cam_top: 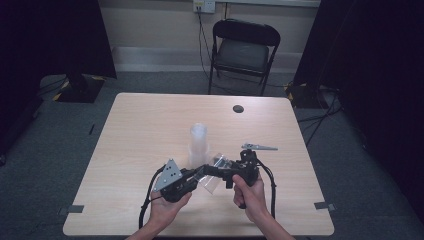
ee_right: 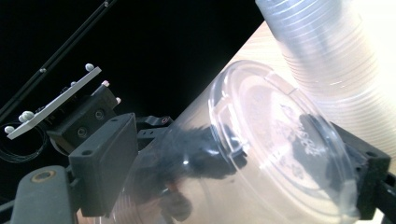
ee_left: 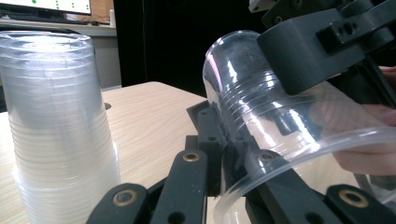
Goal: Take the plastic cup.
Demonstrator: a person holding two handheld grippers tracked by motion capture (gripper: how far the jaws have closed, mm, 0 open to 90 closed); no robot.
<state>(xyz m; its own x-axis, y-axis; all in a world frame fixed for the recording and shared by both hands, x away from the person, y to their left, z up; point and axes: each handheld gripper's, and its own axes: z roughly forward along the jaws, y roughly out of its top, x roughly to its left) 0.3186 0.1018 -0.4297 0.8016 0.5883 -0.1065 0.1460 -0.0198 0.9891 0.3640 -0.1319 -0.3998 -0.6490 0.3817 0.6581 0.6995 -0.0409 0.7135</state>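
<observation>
**A:** What is the biggest thing here?

**B:** A pale wooden table (cam_top: 150, 130) on grey carpet, with a black folding chair (cam_top: 244, 50) beyond its far edge.

**A:** And on the table?

**B:** A tall stack of clear plastic cups (cam_top: 197, 140), standing upside down near the middle.

**A:** Where are the hands?

**B:** At the near edge. The person's left hand (cam_top: 167, 207) holds the left gripper (cam_top: 197, 175); the right hand (cam_top: 250, 192) holds the right gripper (cam_top: 220, 167).

**A:** Are they holding anything?

**B:** One single clear cup (cam_top: 212, 175) lies tilted on its side between them, just in front of the stack. The left gripper's jaws clamp the cup's open rim, one jaw inside it. The right gripper's jaws press its side walls near the closed base.
</observation>
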